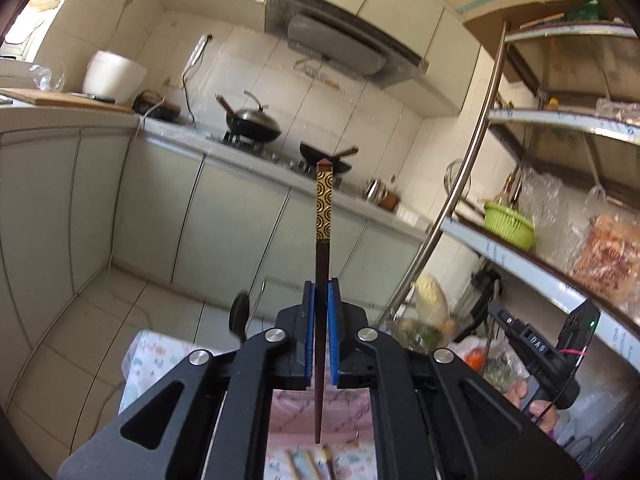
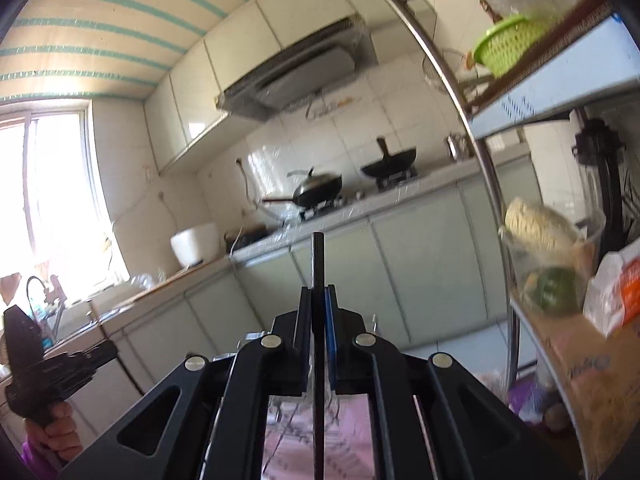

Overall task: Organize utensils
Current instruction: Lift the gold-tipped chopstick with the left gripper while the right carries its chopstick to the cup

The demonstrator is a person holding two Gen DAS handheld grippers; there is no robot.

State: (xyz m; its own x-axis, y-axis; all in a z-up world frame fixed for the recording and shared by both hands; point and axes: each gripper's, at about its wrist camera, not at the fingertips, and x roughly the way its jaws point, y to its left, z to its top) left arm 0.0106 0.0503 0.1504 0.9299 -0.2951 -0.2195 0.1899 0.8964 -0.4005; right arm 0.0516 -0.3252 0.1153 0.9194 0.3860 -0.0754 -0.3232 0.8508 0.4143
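Aloft, left gripper (image 1: pixel 322 284) clamps a dark chopstick with gold-patterned end (image 1: pixel 323 216), upright between blue pads. Right gripper (image 2: pixel 319 288) pinches a plain black chopstick (image 2: pixel 318 264) likewise. More utensils (image 1: pixel 308 462) lie blurred on the pink cloth (image 1: pixel 296 412) below.

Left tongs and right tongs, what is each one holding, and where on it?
Left tongs pinch a dark chopstick mid-shaft, below its gold-patterned end. Right tongs pinch a plain black stick mid-length.
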